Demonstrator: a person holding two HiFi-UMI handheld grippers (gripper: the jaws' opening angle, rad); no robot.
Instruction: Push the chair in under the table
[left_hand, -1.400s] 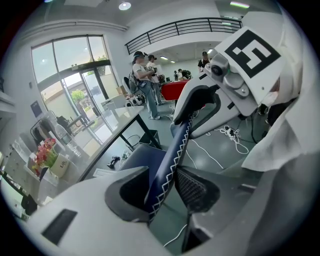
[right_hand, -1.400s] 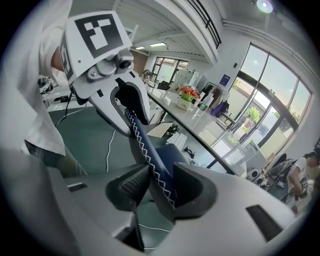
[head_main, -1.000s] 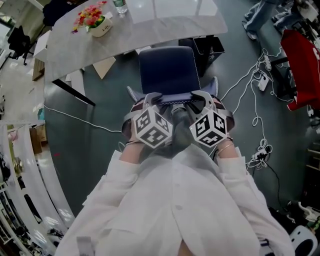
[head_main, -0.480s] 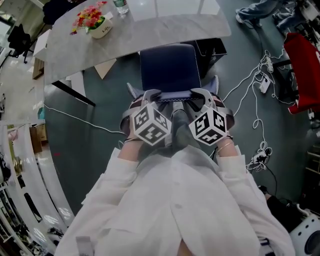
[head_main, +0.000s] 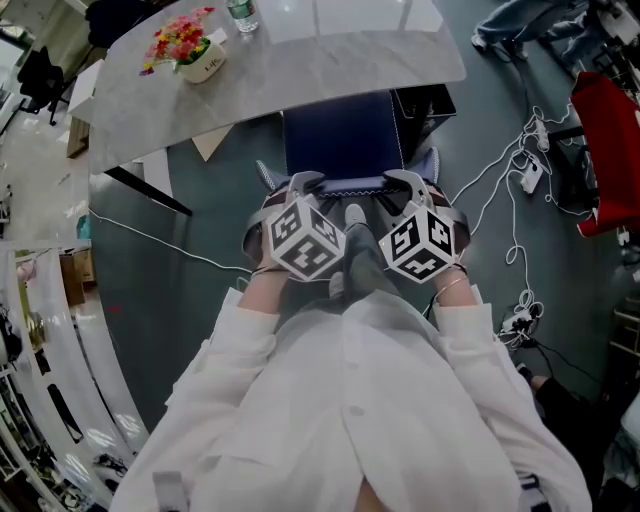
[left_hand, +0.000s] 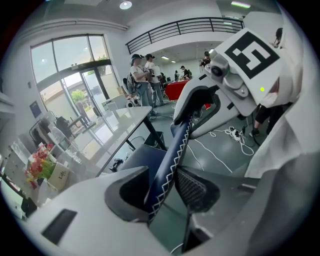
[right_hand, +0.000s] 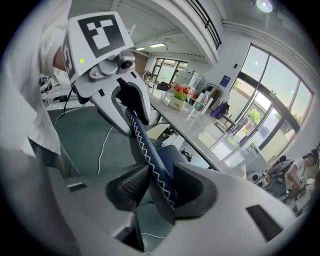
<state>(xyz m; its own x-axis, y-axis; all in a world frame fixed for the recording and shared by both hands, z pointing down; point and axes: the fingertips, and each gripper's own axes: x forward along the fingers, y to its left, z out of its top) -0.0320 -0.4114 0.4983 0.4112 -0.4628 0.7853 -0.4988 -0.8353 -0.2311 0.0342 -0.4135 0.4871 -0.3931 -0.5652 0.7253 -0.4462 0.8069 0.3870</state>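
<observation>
**Both grippers on the backrest, chair part-way under the table**

The left gripper (left_hand: 164, 191) had its jaws set fairly wide and clamped on the navy backrest (head_main: 347, 187), with the zigzag-stitched edge pinched between the pads. The right gripper (right_hand: 156, 186) matched it at the backrest's other end, jaws closed on the same padded rim. Neither one had hold of anything else.

The chair (head_main: 343, 135) stood square to the table (head_main: 330, 60). The front of its seat was beneath the table's near edge, and the backrest was on the person's side, clear of it. By my reading the push was under way with some travel left.

To do it well, both grippers needed to press evenly and level, so the chair ran straight at the table and did not swing. The grip had to stay firm enough that the rim could not slip from the pads. The push should ease off as the backrest neared the table's edge. A black box (head_main: 425, 100) sat under the table just right of the seat, and a chair leg could have caught it.

The tabletop was pale and marbled, with a pot of flowers (head_main: 188, 42) and a bottle (head_main: 240, 12) at the table's left end. A hard knock might have shaken them. The floor (head_main: 190, 290) looked smooth and dark grey-green, likely easy sliding. White cables (head_main: 505, 200) trailed right of the table, off the chair's line. Beyond the table stood tall windows (left_hand: 75, 65) and some people (left_hand: 142, 75).
</observation>
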